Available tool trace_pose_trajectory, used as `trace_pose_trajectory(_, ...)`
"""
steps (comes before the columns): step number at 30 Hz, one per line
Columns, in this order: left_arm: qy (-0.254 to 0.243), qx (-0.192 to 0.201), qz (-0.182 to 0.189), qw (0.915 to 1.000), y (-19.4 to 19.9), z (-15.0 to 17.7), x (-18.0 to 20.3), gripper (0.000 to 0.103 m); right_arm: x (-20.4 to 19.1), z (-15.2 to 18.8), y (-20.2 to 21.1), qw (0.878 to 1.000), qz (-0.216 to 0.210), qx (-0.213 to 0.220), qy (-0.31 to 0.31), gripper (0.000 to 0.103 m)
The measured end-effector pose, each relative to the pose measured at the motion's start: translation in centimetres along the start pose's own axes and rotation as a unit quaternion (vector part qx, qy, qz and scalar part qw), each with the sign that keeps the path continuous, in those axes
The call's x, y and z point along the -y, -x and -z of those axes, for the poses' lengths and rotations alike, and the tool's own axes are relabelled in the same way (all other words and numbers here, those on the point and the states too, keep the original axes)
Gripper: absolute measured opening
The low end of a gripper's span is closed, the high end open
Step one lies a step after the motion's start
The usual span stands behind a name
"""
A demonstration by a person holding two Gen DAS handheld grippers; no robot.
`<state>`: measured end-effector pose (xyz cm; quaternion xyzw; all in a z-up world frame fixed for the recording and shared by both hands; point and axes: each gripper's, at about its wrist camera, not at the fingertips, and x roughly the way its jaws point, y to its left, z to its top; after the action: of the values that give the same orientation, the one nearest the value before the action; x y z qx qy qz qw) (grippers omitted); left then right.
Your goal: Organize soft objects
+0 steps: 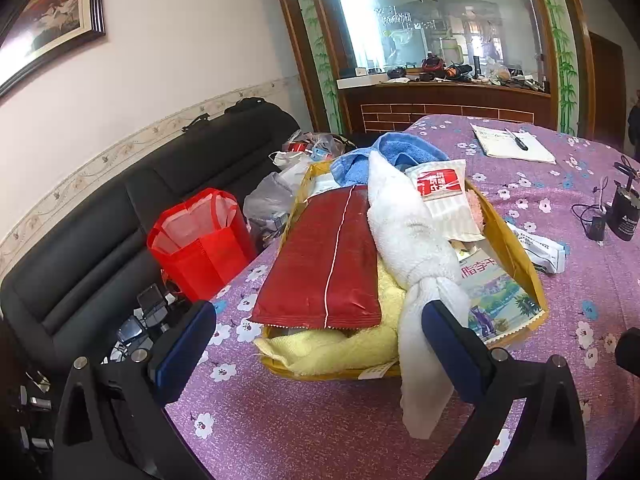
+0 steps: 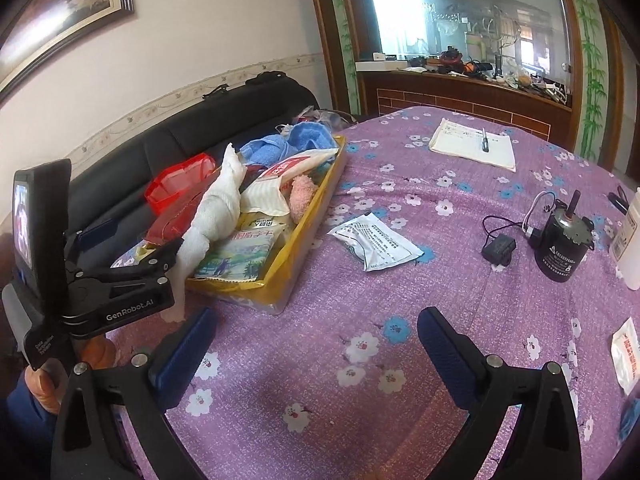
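Left wrist view: your left claw (image 1: 316, 344) stands wide, jaws apart, nothing pinched. The white towel (image 1: 404, 216) runs lengthwise over the yellow tray (image 1: 516, 256), and its tail spills over the tray's near rim onto the counter (image 1: 304, 424), just beside your right-hand pad (image 1: 452, 344). I cannot tell whether pad and cloth touch. My reading: you are lined up on that hanging tail because it is the one loose part of the load, and a soft end draped over a rim is easy to take from the side.

Inside the tray, a red packet (image 1: 324, 260) lies flat on a pale yellow towel (image 1: 340, 344), the blue towel (image 1: 384, 156) is bunched at the far end, and a small pink fluffy piece (image 2: 302, 196) sits against the right wall. The tray sits at the counter's left edge, by the black sofa (image 1: 120, 216).

Right wrist view: your right claw (image 2: 316, 344) is fully spread and empty, over bare purple cloth near the front edge, well apart from the tray. A white printed pouch (image 2: 376, 246) lies between tray and black motor (image 2: 560, 248). Judging by the layout, most soft things are already in the tray; the towel's tail needs tucking in.
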<state>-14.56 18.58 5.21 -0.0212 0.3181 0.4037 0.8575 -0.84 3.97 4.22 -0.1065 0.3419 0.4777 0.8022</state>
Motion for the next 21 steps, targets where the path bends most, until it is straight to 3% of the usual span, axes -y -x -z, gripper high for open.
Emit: trace_pose_trajectory(21,-0.008,0.003,-0.009,0.9999,-0.41,0.08,0.03,0.103,0.26,0.03,0.00,1.000,0.001,-0.006,-0.004,0.103)
